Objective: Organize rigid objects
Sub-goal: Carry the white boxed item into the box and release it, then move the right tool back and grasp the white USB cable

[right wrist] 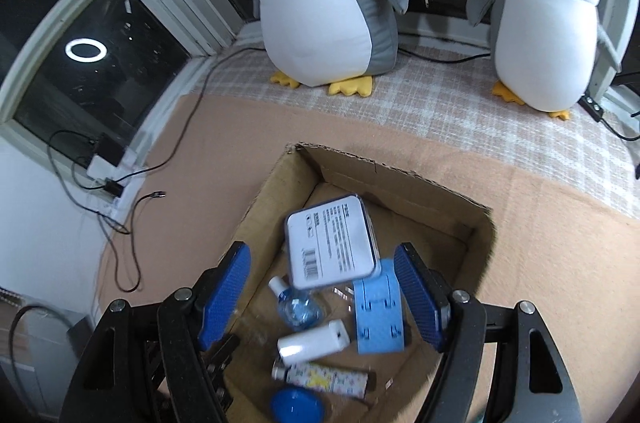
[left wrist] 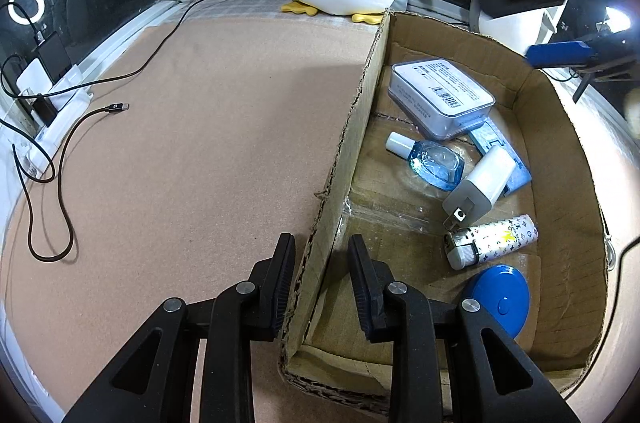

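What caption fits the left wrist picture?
Open left tongs straddle the cardboard box wall; small items lie inside.

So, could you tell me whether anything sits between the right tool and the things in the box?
Nothing visible does. The right tool hangs open and empty above the open-topped cardboard box, with the white tin, blue card and white charger lying uncovered directly below.

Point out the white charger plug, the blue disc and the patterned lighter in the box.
white charger plug (left wrist: pixel 482 185), left wrist view, on its white body.
blue disc (left wrist: pixel 502 297), left wrist view, on its top face.
patterned lighter (left wrist: pixel 498 237), left wrist view, on its printed barrel.
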Motion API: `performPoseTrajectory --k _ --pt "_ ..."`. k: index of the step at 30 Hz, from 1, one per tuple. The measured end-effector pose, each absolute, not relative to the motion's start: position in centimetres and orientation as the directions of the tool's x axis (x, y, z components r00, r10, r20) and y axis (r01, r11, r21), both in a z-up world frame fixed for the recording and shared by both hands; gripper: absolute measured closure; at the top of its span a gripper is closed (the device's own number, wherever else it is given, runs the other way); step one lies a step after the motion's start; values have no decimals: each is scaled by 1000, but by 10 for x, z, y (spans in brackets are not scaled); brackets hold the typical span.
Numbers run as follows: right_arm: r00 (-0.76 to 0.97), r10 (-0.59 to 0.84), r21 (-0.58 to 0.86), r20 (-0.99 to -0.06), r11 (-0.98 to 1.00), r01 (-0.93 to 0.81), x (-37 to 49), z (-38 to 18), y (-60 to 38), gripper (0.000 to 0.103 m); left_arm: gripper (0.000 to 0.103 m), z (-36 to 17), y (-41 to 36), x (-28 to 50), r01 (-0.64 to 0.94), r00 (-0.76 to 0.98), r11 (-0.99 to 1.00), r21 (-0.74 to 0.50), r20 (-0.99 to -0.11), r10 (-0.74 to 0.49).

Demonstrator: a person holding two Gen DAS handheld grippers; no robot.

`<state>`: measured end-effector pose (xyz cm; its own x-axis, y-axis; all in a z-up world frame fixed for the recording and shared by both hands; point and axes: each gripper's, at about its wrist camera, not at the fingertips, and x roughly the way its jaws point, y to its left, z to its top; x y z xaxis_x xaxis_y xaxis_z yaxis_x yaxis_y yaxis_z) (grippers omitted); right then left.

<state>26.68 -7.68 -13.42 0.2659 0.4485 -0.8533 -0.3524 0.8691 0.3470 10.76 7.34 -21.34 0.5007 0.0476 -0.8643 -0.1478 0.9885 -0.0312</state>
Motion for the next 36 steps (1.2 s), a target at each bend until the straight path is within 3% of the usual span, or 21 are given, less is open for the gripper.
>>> performPoseTrajectory --k 17,25,30,34,36 --pt "382 447 365 -809 891 -269 182 -60 -198 32 74 -213 71 108 -141 500 990 -16 -864 57" --pt "390 368 322 -844 929 -181 151 -78 -259 33 74 -212 69 107 -136 500 991 -9 -864 61" --pt "343 311 272 -886 949 -157 142 -119 -272 57 74 -212 67 107 -134 499 991 1 -864 68" --pt "282 388 361 -878 921 -145 140 -149 -272 81 74 -212 66 107 -133 500 991 7 -863 73" --pt "258 420 397 -870 907 -140 141 -160 -268 84 74 -211 65 106 -133 499 991 9 -863 75"
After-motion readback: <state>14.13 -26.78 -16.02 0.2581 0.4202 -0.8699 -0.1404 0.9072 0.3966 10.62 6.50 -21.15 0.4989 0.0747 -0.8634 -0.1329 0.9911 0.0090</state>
